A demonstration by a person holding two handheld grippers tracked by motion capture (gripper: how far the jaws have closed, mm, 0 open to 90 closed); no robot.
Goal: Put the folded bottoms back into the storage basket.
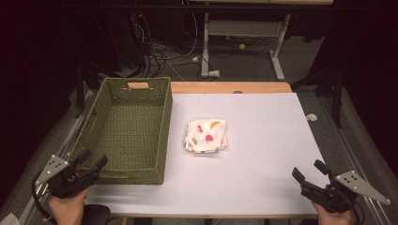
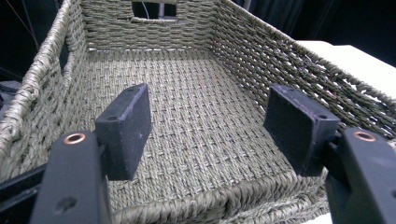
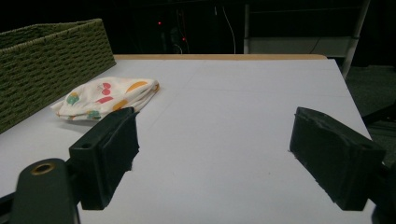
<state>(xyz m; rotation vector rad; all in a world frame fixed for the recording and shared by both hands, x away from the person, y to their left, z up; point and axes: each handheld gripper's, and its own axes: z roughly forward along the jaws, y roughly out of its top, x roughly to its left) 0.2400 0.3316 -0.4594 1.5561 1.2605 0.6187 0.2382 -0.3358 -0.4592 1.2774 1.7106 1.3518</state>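
A folded white cloth (image 1: 206,136) printed with red, orange and green shapes lies in the middle of the white table (image 1: 263,154); the same cloth (image 3: 107,98) appears in the right gripper view, ahead and to the left of the jaws. An olive woven basket (image 1: 162,140) stands on the table's left side, and nothing lies in it. My left gripper (image 1: 93,162) hovers at the basket's near left corner, open; its jaws frame the basket (image 2: 280,56) floor with nothing between them. My right gripper (image 1: 310,172) is open over the table's near right corner, holding nothing.
Beyond the far wooden edge of the table (image 1: 230,87) stand a white desk frame (image 1: 244,30) and tangled cables on the floor. A small white scrap (image 1: 311,117) lies off the right edge. Open tabletop stretches between the cloth and my right gripper.
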